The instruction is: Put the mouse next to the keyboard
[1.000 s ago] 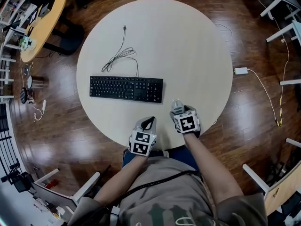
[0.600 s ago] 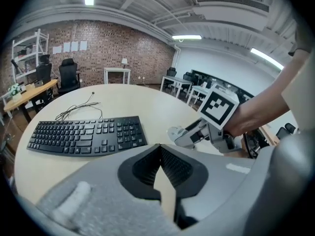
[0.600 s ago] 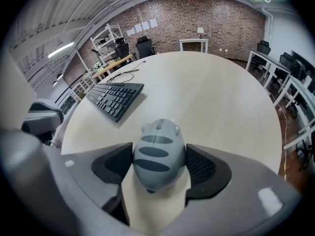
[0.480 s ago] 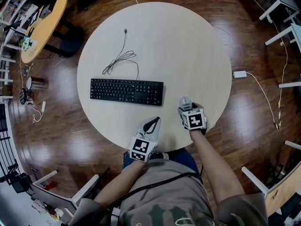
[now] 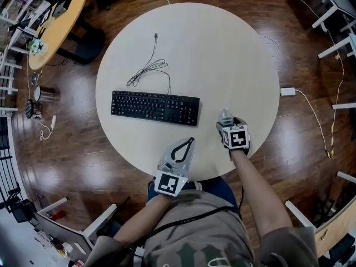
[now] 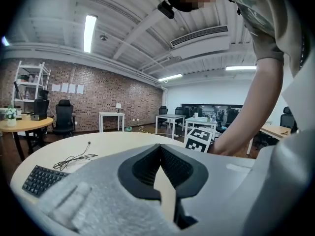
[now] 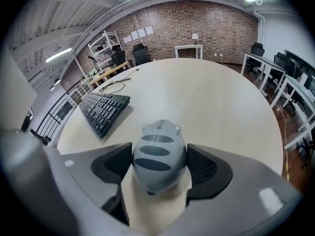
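A: Mouse, where is it?
B: Between the right gripper's jaws, which clasp its sides, nose poking past the tips. It is near the table's near edge, right of the keyboard's right end, apart from it.
A: And the left gripper?
B: Jaws pressed together, empty, at the near edge.

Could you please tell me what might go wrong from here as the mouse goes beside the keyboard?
1. The rounded mouse is held only by its smooth sides in the jaws of the right gripper; it might slip or twist on release.
2. The keyboard ends close by on the left; a sideways sweep could nudge it askew.
3. The left gripper, jaws together and empty, sits near that path and might get bumped.
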The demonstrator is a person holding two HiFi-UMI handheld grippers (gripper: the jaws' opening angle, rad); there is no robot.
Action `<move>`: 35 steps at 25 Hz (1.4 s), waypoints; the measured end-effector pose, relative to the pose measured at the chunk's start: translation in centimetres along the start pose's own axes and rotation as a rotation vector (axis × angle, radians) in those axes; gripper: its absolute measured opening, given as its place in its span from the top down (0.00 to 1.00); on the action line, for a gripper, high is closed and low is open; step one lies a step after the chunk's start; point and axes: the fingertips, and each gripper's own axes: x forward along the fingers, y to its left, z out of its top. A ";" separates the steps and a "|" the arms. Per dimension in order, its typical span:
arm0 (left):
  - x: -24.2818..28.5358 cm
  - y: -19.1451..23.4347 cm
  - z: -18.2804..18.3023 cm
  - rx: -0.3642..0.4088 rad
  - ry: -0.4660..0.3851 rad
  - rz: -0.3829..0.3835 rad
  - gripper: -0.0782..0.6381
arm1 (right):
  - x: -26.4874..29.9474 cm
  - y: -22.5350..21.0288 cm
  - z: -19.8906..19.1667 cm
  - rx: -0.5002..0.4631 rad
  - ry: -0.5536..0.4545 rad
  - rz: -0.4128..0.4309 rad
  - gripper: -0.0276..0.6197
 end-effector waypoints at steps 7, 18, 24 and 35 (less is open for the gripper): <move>0.2 -1.4 2.2 0.093 -0.025 -0.039 0.89 | 0.7 -0.7 0.8 0.026 0.001 0.020 0.41; 0.1 -1.9 3.3 0.112 -0.038 -0.047 0.89 | 0.7 -0.6 0.9 0.008 0.046 0.033 0.41; 0.0 -2.0 3.4 0.103 -0.038 -0.039 0.89 | 0.1 -1.1 0.9 -0.019 0.071 0.009 0.41; 0.0 -1.6 3.7 0.088 -0.059 -0.015 0.89 | -0.4 -7.6 2.9 -0.015 0.054 -0.061 0.41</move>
